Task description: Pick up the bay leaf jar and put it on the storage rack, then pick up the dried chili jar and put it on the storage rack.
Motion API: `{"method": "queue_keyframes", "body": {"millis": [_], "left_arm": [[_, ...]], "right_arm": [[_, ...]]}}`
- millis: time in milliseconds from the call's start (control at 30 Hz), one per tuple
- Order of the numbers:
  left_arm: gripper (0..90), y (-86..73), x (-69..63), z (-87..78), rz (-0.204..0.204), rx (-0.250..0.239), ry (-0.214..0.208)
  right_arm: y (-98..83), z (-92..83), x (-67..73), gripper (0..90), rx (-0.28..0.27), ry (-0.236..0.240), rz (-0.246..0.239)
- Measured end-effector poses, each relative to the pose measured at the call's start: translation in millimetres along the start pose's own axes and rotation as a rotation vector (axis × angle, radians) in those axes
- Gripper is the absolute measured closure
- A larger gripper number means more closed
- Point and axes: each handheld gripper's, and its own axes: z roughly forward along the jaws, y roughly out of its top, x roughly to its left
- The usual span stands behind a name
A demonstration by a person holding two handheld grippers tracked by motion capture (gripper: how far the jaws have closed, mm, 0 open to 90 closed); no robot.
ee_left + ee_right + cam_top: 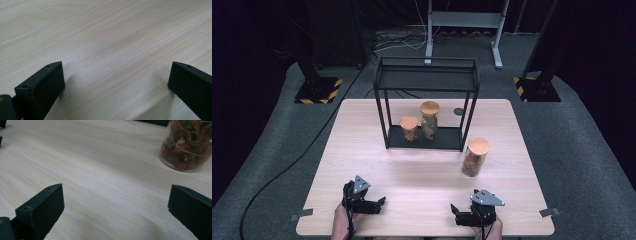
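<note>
We see the left gripper [381, 202] and right gripper [455, 209] both wide apart, holding nothing, low on the table [422, 175] — the nearest jar [475, 157] stands upright beyond the right one, beside the rack [426, 82].

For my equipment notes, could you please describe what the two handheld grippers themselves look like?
Both the left gripper and the right gripper are black, each topped by a grey three-cornered plate. Up close, the jaws are flat, matte black blocks with small holes near their tips. The person's forearms look bare, with no sleeves visible.
</note>
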Motion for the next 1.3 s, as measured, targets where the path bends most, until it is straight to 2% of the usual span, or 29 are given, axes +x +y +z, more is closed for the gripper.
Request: {"method": "queue_keyframes", "body": {"millis": [400,1000,1300], "left_arm": [[0.0,0.0,-0.1,0.0,0.001,-0.001,0.001],[0.0,0.0,0.2,0.0,0.0,0.001,-0.001],[0.0,0.0,0.1,0.0,-0.001,0.0,-0.001]], "right_arm": [[2.4,-4.4,-3.1,0.0,0.005,-0.015,-0.001],[28.7,-10.8,-15.5,0.0,-0.051,-0.078,-0.005],[38.3,-8.7,-24.3,0.0,-0.059,-0.111,0.001]]}}
